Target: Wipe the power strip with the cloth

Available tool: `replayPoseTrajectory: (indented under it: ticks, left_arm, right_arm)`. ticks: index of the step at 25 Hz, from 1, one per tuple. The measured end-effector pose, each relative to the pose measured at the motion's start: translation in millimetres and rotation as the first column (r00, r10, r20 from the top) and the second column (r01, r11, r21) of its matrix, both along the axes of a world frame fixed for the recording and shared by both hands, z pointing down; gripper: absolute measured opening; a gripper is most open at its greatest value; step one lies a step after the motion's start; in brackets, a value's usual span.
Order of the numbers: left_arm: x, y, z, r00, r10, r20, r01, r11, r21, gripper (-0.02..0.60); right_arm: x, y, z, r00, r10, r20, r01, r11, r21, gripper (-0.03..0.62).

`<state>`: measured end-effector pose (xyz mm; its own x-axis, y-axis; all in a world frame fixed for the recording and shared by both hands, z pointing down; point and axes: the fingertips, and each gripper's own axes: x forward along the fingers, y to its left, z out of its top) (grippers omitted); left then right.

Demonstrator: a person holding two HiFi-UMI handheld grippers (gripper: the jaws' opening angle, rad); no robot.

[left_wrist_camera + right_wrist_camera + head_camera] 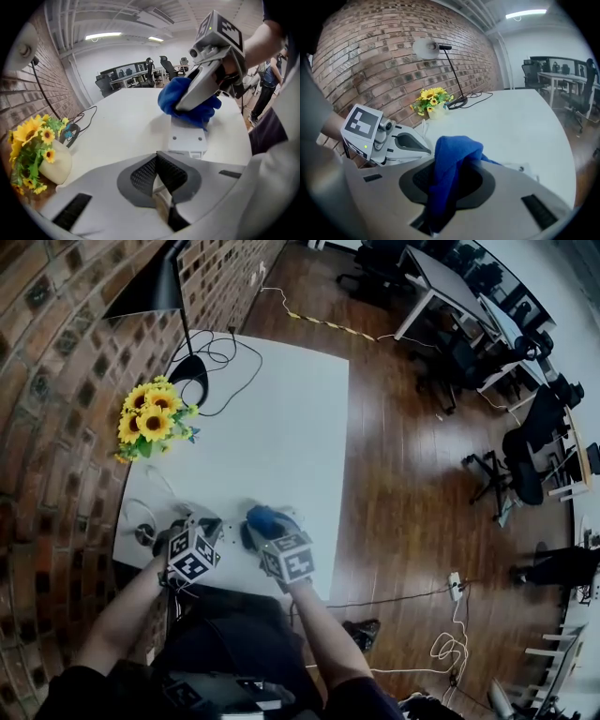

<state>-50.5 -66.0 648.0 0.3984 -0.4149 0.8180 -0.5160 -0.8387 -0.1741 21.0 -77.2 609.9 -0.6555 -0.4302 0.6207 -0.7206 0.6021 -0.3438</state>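
Blue cloth, pinched in the right gripper, lies on the white power strip at mid-frame; the left gripper is closed tight.

Head view looks steeply down; low gripper views share the table.

The left forearm and right forearm, both bare, reached forward and down, bringing the left gripper close beside the right gripper, both tilted downward. The left gripper's jaws were pressed together. The right gripper's jaws were clamped on a bunched blue cloth that bulged out past their tips.
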Motion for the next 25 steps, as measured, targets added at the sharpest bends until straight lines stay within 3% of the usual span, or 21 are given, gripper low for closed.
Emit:
replayPoseTrajectory:
  ticks: [12,20,25]
  left_arm:
    - [-5.8,-4.5,3.9,0.988,-0.143,0.057,0.145,0.989,-0.036,0.012]
    - [-8.9,-6.9,6.6,0.977,-0.198,0.080,0.204,0.976,-0.071,0.012]
    - [-8.7,-6.4,6.8,0.970,-0.217,0.109,0.226,0.971,-0.081,0.014]
  right_arm:
    - [37.4,-8.3,-2.1,0.997,-0.077,-0.003,0.077,0.997,0.011,0.081]
    - [91.9,-26.0,-1.1,1.000,-0.012,0.005,0.012,1.000,0.019,0.081]
    - [100.2,-29.6,-1.7,0.999,-0.005,0.032,0.004,1.000,0.020,0.081]
